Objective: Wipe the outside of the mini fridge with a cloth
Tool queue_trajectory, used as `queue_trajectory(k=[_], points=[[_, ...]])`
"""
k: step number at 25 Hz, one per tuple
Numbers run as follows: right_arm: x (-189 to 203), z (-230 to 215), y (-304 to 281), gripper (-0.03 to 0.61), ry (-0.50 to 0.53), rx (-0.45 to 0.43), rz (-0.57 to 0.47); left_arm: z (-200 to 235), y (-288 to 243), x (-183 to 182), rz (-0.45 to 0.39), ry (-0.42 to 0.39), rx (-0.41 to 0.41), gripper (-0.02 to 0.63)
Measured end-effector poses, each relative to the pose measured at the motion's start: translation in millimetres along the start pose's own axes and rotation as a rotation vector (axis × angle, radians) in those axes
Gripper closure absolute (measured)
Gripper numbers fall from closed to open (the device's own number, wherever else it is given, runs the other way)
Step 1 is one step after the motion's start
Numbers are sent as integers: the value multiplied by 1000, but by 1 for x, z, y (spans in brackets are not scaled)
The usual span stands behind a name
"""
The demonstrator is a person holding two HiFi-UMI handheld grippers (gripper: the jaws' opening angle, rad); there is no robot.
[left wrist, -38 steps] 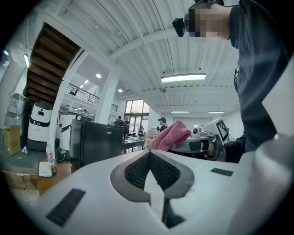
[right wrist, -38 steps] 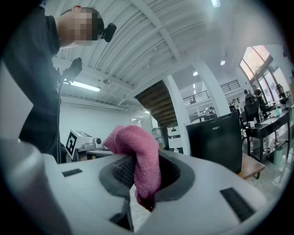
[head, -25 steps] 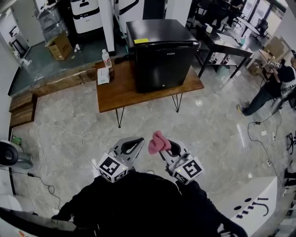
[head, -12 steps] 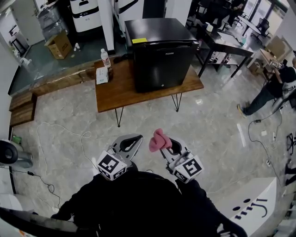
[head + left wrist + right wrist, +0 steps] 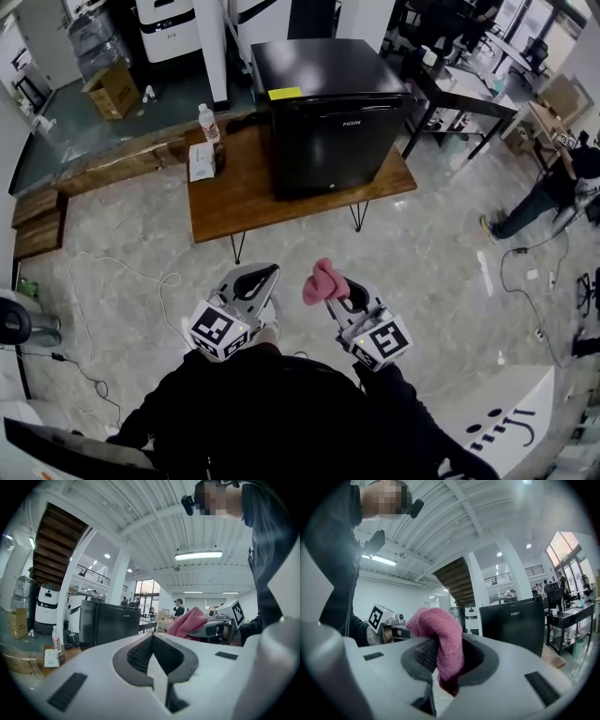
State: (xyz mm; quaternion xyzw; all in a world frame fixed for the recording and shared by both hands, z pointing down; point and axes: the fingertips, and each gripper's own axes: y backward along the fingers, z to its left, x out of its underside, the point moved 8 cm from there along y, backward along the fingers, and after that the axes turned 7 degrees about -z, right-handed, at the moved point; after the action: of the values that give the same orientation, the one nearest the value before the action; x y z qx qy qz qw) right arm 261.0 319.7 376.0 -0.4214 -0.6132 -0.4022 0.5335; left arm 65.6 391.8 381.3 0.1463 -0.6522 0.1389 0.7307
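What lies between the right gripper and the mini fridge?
In the head view, only bare marble floor, then the front edge of the wooden table under the mini fridge, lies ahead of the right gripper and its pink cloth.

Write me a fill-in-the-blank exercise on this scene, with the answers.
1. The right gripper is shut on a fluffy ____ cloth.
2. The left gripper is shut and holds ____.
3. The boxy ____ mini fridge stands on the brown wooden table.
Missing words: pink; nothing; black.

Mini fridge sits on table, bottle to its left.
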Motion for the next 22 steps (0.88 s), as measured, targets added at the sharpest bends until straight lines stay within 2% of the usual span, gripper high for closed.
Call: queue_trajectory(k=[9,14,22], points=[[-39,-79,-133,499,89,-11,40,129,-61,-41,-76,-27,-48,607],[-67,-113,-215,492,176,-15,71,198,-90,-66,-101,-49,-40,607],[-103,-161,-312,492,302,34,139,278,-127,-94,-124,-82,-42,607]])
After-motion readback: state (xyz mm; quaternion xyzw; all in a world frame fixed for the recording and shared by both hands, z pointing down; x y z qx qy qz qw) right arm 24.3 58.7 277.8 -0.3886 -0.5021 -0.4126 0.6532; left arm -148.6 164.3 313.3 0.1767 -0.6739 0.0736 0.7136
